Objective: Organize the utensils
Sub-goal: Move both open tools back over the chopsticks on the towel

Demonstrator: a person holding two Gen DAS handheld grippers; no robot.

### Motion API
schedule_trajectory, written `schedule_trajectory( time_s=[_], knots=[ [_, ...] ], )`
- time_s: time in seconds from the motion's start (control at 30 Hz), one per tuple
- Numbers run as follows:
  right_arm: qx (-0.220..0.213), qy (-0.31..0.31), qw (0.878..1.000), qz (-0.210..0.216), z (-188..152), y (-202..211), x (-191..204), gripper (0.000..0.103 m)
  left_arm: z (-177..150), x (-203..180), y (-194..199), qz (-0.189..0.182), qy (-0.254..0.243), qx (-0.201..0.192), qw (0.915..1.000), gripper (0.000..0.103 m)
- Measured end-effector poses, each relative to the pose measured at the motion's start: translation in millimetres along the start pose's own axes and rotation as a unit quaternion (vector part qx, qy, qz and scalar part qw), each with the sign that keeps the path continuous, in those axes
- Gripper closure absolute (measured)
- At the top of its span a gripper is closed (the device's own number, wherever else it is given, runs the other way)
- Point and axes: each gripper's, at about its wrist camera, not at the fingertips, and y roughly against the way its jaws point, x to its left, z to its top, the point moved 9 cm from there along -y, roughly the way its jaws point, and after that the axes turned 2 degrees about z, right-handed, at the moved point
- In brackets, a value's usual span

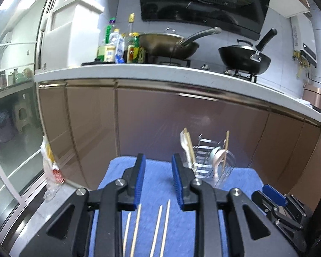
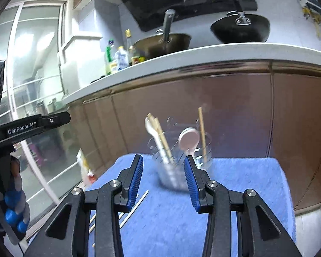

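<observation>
chopsticks (image 1: 146, 231) cut off; holder (image 2: 177, 162) perhaps blurred.

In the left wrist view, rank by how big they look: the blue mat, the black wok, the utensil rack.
1. blue mat, nearest the camera
2. black wok
3. utensil rack, a close call with the wok

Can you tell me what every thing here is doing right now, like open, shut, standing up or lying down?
Left gripper: open, empty.
Right gripper: open, empty.
Chopsticks: lying loose on the blue mat.
Holder: upright, with spoons and chopsticks standing in it.
Black wok: lid on, on the stove.
</observation>
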Motion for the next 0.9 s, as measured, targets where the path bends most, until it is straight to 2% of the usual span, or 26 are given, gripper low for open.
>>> schedule_trajectory(
  time_s=[0.3,0.53,0.7,0.9],
  knots=[
    [0.073,-0.005,0.997,0.019,-42.3,-3.0,-5.8,0.063,-54.7,23.6,-25.8,0.032,0.007,0.079,0.9963,0.079],
    [0.139,-0.032,0.989,0.042,-81.8,-24.6,-5.7,0.063,-92.5,21.7,-60.6,0.022,0.003,0.151,0.9883,0.079],
    [0.164,-0.044,0.984,0.047,-96.0,-37.8,-9.7,0.063,-114.0,26.1,-85.7,0.018,0.006,0.193,0.9809,0.079],
    [0.19,-0.053,0.979,0.055,-112.6,-55.7,-9.2,0.063,-144.1,34.6,-113.8,0.003,0.023,0.257,0.9661,0.079]
  ],
)
